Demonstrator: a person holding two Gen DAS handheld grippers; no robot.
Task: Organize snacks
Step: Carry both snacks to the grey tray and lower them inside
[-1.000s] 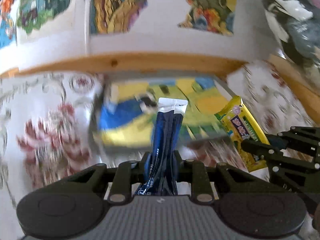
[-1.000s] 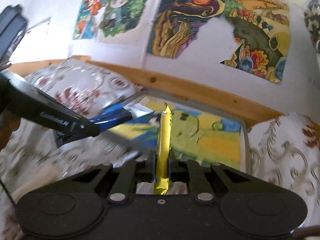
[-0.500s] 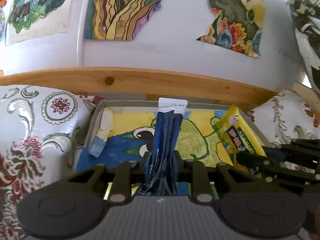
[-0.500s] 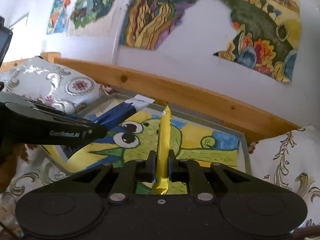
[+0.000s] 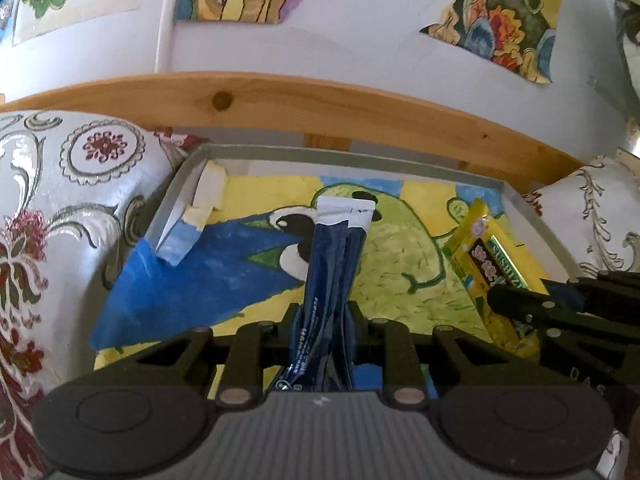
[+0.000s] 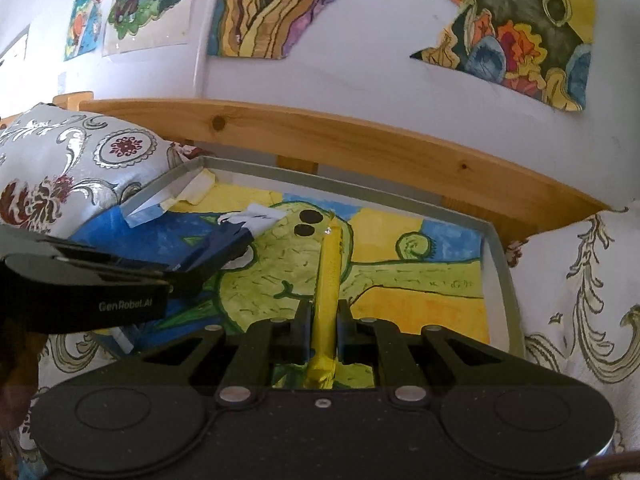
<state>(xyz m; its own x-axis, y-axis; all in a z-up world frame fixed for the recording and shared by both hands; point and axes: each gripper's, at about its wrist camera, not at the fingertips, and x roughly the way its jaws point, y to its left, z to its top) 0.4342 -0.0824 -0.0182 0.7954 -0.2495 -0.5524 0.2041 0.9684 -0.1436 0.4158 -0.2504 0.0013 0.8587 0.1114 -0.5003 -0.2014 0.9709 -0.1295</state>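
Torn paintings (image 6: pixel 256 4) are seen on the wall above the wooden rail (image 6: pixel 360 140); patterned cushions (image 5: pixel 60 208) are pressed below it.

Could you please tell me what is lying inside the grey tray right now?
Lining the grey tray is a painted sheet, its corner curled up the left wall. No snack rests on it: the blue sachets and yellow packet are held above, hiding the strips beneath.

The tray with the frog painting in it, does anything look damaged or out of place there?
Yes. The painted paper liner is curled up and torn-looking at the grey tray's back left corner, with its blue edge spilling over the left rim onto the patterned cushion.
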